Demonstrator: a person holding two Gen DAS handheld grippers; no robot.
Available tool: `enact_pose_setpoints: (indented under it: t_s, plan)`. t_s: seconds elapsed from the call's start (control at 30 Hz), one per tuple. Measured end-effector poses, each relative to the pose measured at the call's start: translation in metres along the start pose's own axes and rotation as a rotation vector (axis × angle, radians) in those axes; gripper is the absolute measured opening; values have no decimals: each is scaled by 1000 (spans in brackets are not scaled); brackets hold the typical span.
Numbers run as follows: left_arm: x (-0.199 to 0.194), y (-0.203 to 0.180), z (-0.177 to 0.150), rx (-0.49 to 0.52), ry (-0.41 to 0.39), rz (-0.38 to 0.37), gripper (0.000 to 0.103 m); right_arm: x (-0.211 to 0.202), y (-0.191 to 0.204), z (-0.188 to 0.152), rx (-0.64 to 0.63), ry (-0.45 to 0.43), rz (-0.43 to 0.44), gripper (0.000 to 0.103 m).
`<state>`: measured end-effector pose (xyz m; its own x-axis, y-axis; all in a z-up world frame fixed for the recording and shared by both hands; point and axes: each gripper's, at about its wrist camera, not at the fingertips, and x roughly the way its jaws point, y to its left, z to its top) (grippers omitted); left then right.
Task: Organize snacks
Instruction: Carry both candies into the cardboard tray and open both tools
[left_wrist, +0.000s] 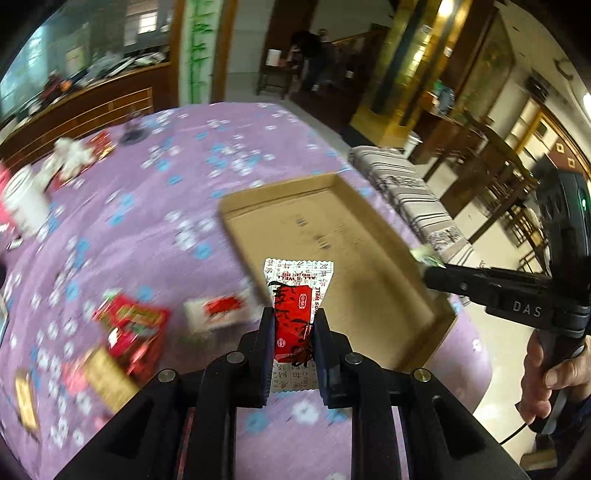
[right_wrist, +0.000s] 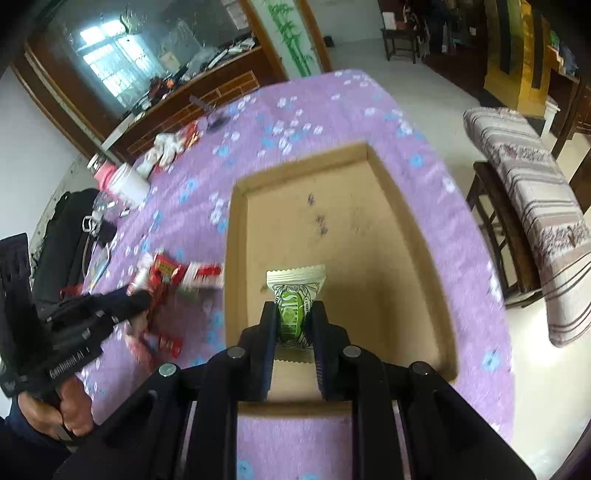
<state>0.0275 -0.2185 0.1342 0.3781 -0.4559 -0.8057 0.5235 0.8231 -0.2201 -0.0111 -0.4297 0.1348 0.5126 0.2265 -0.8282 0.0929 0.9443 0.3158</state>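
Observation:
My left gripper (left_wrist: 293, 321) is shut on a red and white snack packet (left_wrist: 295, 314) and holds it above the purple tablecloth at the near left edge of a shallow cardboard tray (left_wrist: 373, 206). My right gripper (right_wrist: 294, 317) is shut on a green and white snack packet (right_wrist: 293, 302) and holds it over the near part of the same tray (right_wrist: 406, 199). The right gripper also shows in the left wrist view (left_wrist: 430, 264), over the tray's right rim. The left gripper shows at the left of the right wrist view (right_wrist: 142, 297). The tray floor looks bare.
Several red snack packets (left_wrist: 133, 325) lie on the cloth left of the tray, and show in the right wrist view (right_wrist: 166, 273). A white jar (right_wrist: 127, 184) and white wrappers (right_wrist: 166, 146) stand farther back left. A striped bench (right_wrist: 535, 206) is to the right of the table.

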Motion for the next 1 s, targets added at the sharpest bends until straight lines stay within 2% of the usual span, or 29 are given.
enact_pose_setpoints:
  t_s: [0.2,0.37,0.67,1.0]
  plan:
    - [37,-29,33,45,12,-2,19,3,-23,27,55,-16,17,18]
    - [76,-36,52,45,41,29,19,27,-42,51,77,11,30,18]
    - [136,-16,68,-37,88,52,18,87,-56,82,52,68,15,17]
    - [173,0,77,-94,109,63,18,136,-59,102,18,118,-23,17]
